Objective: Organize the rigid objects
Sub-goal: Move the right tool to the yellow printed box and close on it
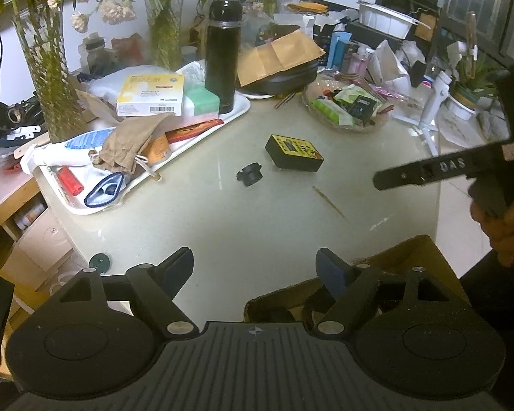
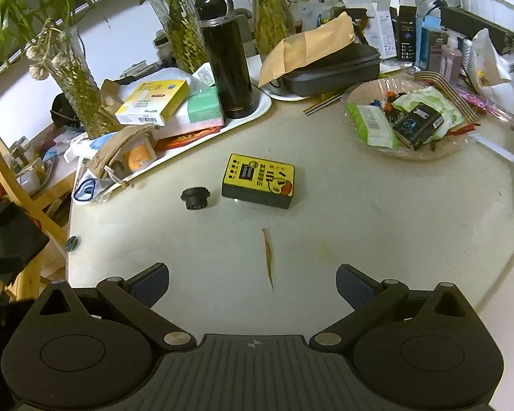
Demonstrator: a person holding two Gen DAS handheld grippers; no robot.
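A black box with a yellow label (image 1: 294, 152) (image 2: 259, 180) lies flat mid-table. A small black round cap-like part (image 1: 249, 173) (image 2: 195, 198) lies just left of it. A thin brown stick (image 1: 329, 201) (image 2: 268, 259) lies nearer me. My left gripper (image 1: 255, 267) is open and empty, above the near table edge, well short of both objects. My right gripper (image 2: 253, 282) is open and empty, over the stick's near end. In the left wrist view the right gripper's body (image 1: 462, 167) shows at the right, held by a hand.
A white tray (image 1: 236, 116) (image 2: 257, 111) at the back left holds a black flask (image 1: 222, 58) (image 2: 228, 58), boxes and a brown pouch. A glass bowl of packets (image 1: 347, 106) (image 2: 407, 120) stands back right. An open cardboard box (image 1: 414, 250) sits under my left gripper's right finger. Vases line the back.
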